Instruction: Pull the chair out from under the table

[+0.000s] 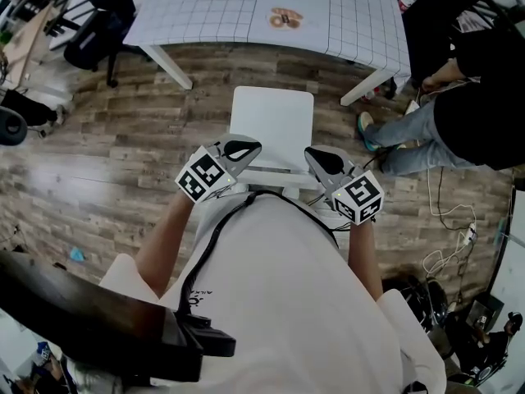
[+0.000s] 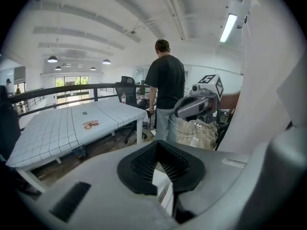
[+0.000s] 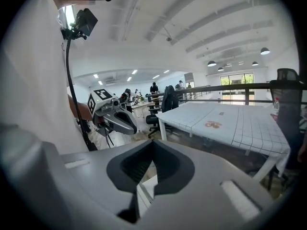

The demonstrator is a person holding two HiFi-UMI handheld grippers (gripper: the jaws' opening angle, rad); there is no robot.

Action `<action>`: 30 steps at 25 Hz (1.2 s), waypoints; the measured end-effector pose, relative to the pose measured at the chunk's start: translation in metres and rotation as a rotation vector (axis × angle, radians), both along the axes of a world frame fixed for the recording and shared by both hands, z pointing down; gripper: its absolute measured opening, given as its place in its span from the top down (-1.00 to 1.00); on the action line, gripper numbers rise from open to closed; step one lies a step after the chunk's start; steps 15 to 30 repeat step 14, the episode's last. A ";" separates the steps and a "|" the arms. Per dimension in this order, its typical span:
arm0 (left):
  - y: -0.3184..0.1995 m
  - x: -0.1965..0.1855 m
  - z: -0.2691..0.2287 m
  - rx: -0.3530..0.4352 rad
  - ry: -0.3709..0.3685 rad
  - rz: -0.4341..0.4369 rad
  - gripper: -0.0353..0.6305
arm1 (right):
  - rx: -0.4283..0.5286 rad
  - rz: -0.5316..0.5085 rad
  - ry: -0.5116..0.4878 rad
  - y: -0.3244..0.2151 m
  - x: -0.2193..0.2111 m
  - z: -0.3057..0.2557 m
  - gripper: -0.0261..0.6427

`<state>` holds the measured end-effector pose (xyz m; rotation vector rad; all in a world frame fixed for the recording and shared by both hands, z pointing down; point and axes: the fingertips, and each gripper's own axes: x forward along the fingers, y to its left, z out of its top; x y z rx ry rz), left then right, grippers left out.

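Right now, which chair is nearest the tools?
The white square-seated chair, right before the left tool and right tool; the black office chair sits far off beside the white gridded table.

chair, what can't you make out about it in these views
- Legs of the chair: head view, hidden beneath its own seat.
- Its back rail: head view, ends covered by the left gripper and right gripper; contact cannot be told.
- Both gripper views: only a white sliver shows below the shut jaws; the gripper body blocks the rest.
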<state>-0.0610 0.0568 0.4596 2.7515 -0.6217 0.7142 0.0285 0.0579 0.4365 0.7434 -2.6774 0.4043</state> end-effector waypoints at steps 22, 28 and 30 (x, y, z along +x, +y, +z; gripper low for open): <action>0.002 -0.011 0.003 0.010 -0.033 0.040 0.87 | 0.004 -0.008 0.027 0.000 -0.014 0.001 0.91; 0.002 -0.011 0.003 0.010 -0.033 0.040 0.87 | 0.004 -0.008 0.027 0.000 -0.014 0.001 0.91; 0.002 -0.011 0.003 0.010 -0.033 0.040 0.87 | 0.004 -0.008 0.027 0.000 -0.014 0.001 0.91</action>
